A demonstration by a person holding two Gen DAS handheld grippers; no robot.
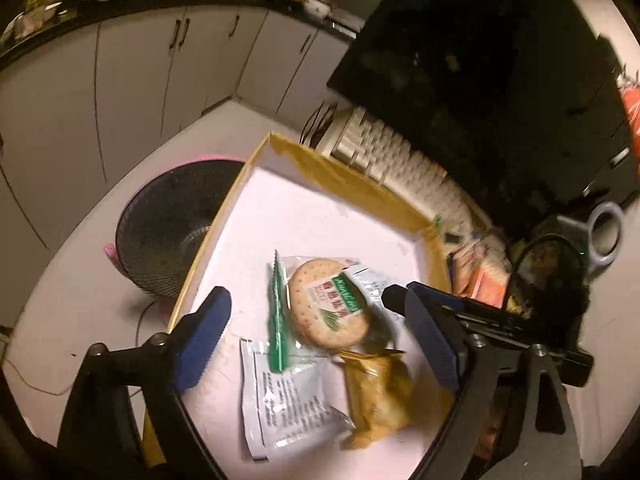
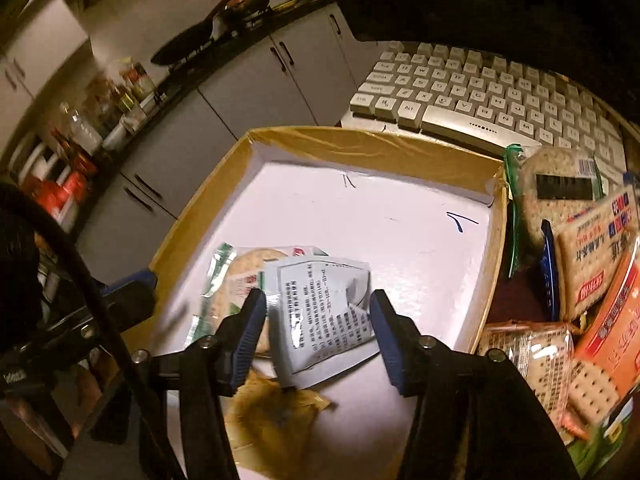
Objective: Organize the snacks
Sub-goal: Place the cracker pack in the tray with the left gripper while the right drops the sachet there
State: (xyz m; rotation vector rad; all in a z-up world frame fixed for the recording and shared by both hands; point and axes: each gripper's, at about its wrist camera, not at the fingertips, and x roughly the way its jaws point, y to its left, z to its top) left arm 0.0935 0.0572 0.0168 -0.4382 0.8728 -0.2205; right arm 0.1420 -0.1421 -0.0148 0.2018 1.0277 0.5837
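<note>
White kitchen cabinets [image 1: 132,80] stand behind the desk, where a shallow cardboard tray [image 2: 360,142] lies just before one keyboard [image 2: 492,108]; three snack packets rest in the tray: a round cracker packet [image 1: 326,304], a grey packet [image 2: 320,312], a yellow packet [image 1: 380,396]. Left gripper [image 1: 316,344] hangs wide open above them, holding nothing; right gripper [image 2: 318,336] is open too, its fingers on both sides of the grey packet; whether they touch it I cannot tell.

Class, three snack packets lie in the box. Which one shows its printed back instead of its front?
The grey-white packet covered in small black text; the round cracker packet shows its green label and the yellow packet is plain.
</note>
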